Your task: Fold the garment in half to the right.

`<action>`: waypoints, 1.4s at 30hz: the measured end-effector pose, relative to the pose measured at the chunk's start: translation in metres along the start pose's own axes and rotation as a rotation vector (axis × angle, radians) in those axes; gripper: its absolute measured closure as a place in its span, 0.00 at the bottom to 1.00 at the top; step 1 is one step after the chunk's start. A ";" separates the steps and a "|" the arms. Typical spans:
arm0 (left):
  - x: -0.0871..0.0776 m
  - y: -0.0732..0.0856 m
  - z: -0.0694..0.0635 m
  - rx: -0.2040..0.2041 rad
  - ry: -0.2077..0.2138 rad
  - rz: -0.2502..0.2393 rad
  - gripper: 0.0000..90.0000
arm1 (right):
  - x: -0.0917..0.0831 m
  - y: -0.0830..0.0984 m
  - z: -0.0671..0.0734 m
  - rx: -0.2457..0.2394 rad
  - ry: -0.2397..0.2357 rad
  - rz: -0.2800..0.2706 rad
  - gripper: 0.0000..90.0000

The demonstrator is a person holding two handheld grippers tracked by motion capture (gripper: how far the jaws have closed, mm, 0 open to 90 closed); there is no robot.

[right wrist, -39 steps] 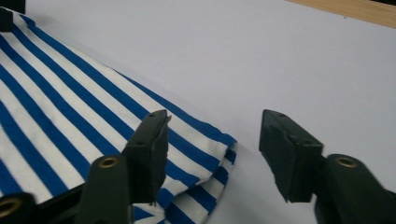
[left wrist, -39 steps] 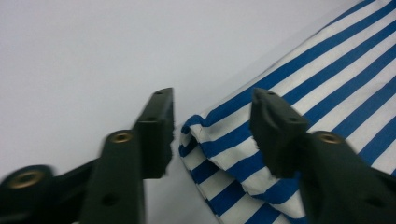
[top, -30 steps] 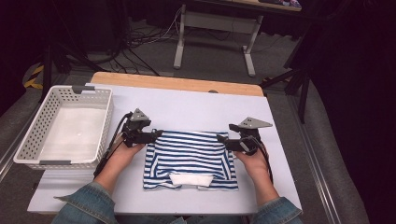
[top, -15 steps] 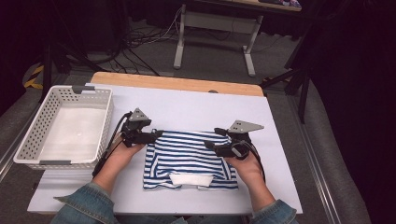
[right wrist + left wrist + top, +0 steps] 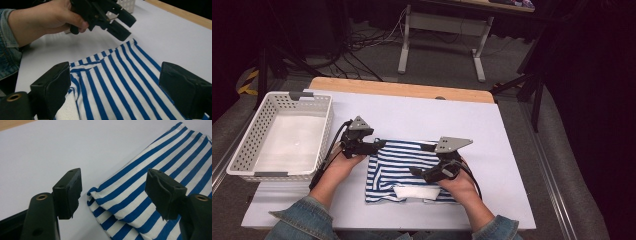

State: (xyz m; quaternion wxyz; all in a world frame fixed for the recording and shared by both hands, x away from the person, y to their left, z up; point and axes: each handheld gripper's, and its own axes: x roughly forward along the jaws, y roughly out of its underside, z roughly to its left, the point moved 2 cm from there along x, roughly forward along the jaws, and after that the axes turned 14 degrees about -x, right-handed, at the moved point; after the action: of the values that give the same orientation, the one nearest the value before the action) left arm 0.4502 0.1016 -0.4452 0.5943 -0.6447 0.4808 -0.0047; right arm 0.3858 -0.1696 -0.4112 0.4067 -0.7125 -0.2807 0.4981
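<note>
Folded blue-and-white striped shirt [image 5: 404, 167] flat at centre of white table [image 5: 512, 150], white collar part [image 5: 414, 192] at near edge. Left gripper [image 5: 113, 192] jaws spread wide, hovering over shirt's far left corner, gripping nothing. Right gripper [image 5: 113, 95] jaws wide, empty, above shirt's right half. White plastic basket [image 5: 242, 150] at table's left. No readable labels or writing.

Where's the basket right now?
In the high view, the white basket sits at the table's left edge, apart from the striped cloth, just beyond the left gripper.
</note>
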 end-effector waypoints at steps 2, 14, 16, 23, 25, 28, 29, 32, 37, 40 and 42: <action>0.000 0.000 0.000 0.005 0.000 0.003 0.34 | 0.006 -0.001 0.005 -0.009 -0.021 0.005 0.13; 0.002 0.002 0.003 0.003 -0.004 0.020 0.34 | 0.032 -0.005 0.031 -0.063 -0.114 0.031 0.22; 0.003 0.002 0.004 0.002 -0.012 0.022 0.34 | 0.036 -0.005 0.035 -0.067 -0.122 0.043 0.23; 0.006 0.004 0.002 0.024 -0.052 0.041 0.34 | 0.051 -0.004 0.049 -0.100 -0.169 0.066 0.31; 0.008 0.005 0.002 0.029 -0.057 0.050 0.34 | 0.053 -0.004 0.051 -0.099 -0.185 0.060 0.34; 0.010 0.006 0.004 0.027 -0.061 0.065 0.35 | 0.061 -0.004 0.058 -0.116 -0.204 0.070 0.37; 0.011 0.006 0.004 0.024 -0.061 0.071 0.35 | 0.064 -0.004 0.060 -0.117 -0.209 0.072 0.37; 0.013 0.007 0.006 0.007 -0.059 0.079 0.36 | 0.070 -0.003 0.065 -0.125 -0.221 0.089 0.39; 0.014 0.008 0.009 -0.006 -0.056 0.087 0.40 | 0.080 0.000 0.070 -0.134 -0.241 0.127 0.42; 0.016 0.009 0.012 -0.007 -0.054 0.096 0.43 | 0.083 0.002 0.071 -0.126 -0.250 0.140 0.42; 0.018 0.010 0.014 -0.030 -0.054 0.115 0.45 | 0.087 0.003 0.073 -0.130 -0.259 0.155 0.43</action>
State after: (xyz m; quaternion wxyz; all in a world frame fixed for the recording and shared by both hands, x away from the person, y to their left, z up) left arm 0.4618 0.1032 -0.4674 0.5966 -0.6248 0.5007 0.0541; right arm 0.3472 -0.0793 -0.4687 0.2804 -0.6868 -0.3066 0.5964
